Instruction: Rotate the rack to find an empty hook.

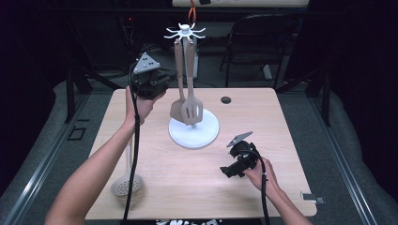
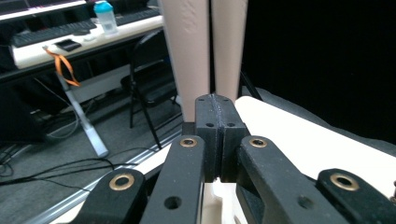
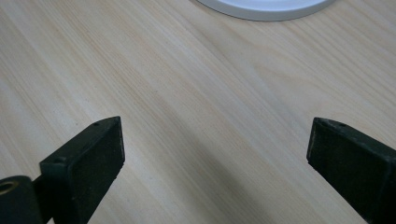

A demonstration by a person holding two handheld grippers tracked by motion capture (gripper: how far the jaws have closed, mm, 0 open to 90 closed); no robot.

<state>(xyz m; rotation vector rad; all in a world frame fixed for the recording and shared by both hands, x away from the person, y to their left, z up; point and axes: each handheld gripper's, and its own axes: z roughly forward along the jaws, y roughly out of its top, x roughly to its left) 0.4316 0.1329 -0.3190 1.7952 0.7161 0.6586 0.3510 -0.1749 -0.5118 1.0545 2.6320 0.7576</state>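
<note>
Beige spatulas [image 1: 187,101] hang just beyond my clamped-empty left tongs [image 1: 170,77]; a nudge could unhook them; right tongs [image 1: 228,171] gape wide.

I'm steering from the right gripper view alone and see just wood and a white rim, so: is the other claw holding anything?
Observer: No. The left claw is shut with nothing between its jaws, right in front of two beige handles.
Operator: Handles of what?
Observer: A beige solid spatula and a beige slotted spatula, both hanging from the white round-based rack.
Operator: Anything lying on the table?
Observer: A grey perforated skimmer spoon lies on the wooden table, near its front left edge.
</note>
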